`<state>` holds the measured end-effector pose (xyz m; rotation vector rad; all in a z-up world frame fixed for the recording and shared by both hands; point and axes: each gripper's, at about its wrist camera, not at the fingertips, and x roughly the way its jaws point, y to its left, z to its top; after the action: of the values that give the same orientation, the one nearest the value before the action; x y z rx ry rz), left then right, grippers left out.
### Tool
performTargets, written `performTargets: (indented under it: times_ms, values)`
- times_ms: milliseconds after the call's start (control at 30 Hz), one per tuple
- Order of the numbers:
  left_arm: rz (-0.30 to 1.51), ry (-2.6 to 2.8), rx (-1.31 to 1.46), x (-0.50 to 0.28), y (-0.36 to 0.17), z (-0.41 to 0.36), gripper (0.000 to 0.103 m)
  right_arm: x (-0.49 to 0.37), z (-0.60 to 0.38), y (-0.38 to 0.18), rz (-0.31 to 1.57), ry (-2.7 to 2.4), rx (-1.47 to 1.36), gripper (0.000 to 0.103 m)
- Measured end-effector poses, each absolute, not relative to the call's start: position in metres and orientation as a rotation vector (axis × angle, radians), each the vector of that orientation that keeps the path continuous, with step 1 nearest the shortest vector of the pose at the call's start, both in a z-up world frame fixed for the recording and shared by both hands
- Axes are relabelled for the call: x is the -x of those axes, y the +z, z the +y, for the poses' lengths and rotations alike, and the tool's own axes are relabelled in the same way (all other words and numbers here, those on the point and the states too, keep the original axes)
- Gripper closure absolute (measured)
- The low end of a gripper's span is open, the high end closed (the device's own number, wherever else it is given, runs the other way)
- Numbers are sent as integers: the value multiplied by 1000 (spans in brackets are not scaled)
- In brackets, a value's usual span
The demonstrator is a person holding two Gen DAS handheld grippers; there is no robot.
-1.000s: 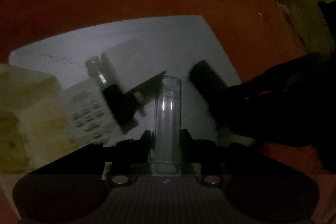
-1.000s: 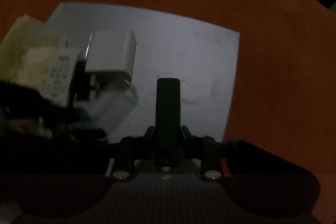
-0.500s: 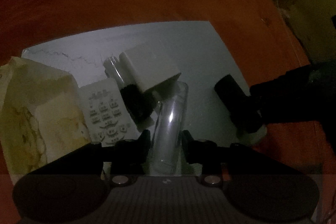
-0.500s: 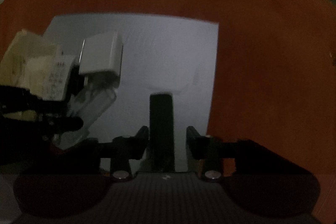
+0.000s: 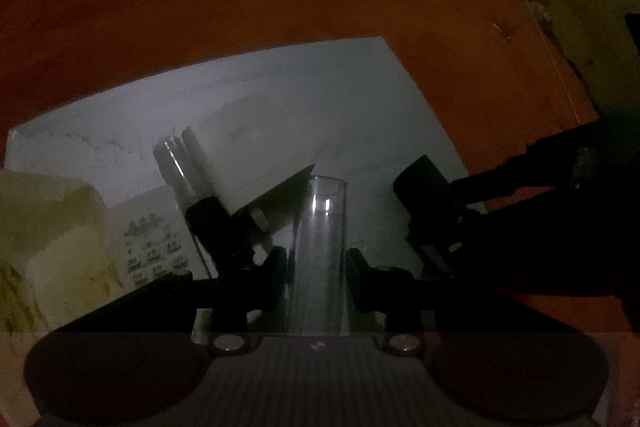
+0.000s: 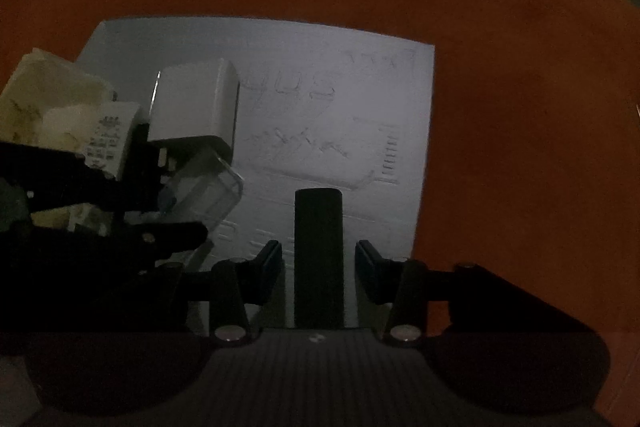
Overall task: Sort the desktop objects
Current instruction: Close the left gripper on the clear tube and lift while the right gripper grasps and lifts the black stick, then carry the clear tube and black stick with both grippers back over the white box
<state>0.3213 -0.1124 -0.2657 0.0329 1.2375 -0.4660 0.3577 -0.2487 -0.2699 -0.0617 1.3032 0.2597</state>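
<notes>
The scene is dim; a white sheet [image 6: 328, 99] lies on an orange-red tablecloth [image 6: 500, 67], and everything else is placed against that sheet. The left gripper [image 5: 317, 259] is closed on a clear tube [image 5: 320, 247], its pads pressing both sides of the tube, which points away from the camera over the sheet's near part; in the right wrist view the same tube [image 6: 208, 195] shows at the sheet's left edge, held by the dark left gripper [image 6: 172, 227]. The right gripper [image 6: 319, 259] has its jaws narrowing slightly with a black bar [image 6: 319, 259] between them, yet a clear gap stands on each side of the bar, so the pads do not press it; the bar lies flat on the sheet near its front edge. At the sheet's left side sit a white box [image 6: 196, 103], a white remote control [image 5: 154, 247] with rows of buttons just beside it, and a crumpled yellowish bag [image 5: 44, 239] at the far left, overlapping the sheet's edge; a second clear tube [image 5: 180, 167] with a black end lies next to the box, partly hidden.
</notes>
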Motion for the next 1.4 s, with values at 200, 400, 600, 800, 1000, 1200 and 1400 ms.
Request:
performTargets:
  times_ms: [200, 400, 600, 800, 1000, 1200, 1400]
  values:
    - [1203, -462, -40, -321, -265, -112, 78, -357, -247, -270, 1294, 249, 77, 75]
    - [1178, -451, 23, -315, -260, -96, 78, -349, -252, -263, 1257, 222, 39, 75]
    - [1146, -406, 88, -312, -236, -79, 79, -340, -265, -234, 1186, 206, -44, 75]
    - [1107, -389, 105, -302, -205, -70, 79, -319, -276, -207, 1106, 152, -86, 75]
    - [1085, -379, 99, -281, -187, -67, 79, -296, -281, -173, 1028, 112, -101, 75]
    - [1064, -377, 98, -259, -169, -65, 79, -265, -275, -139, 953, 116, -105, 75]
    - [1036, -377, 98, -237, -145, -59, 78, -236, -266, -113, 899, 122, -122, 75]
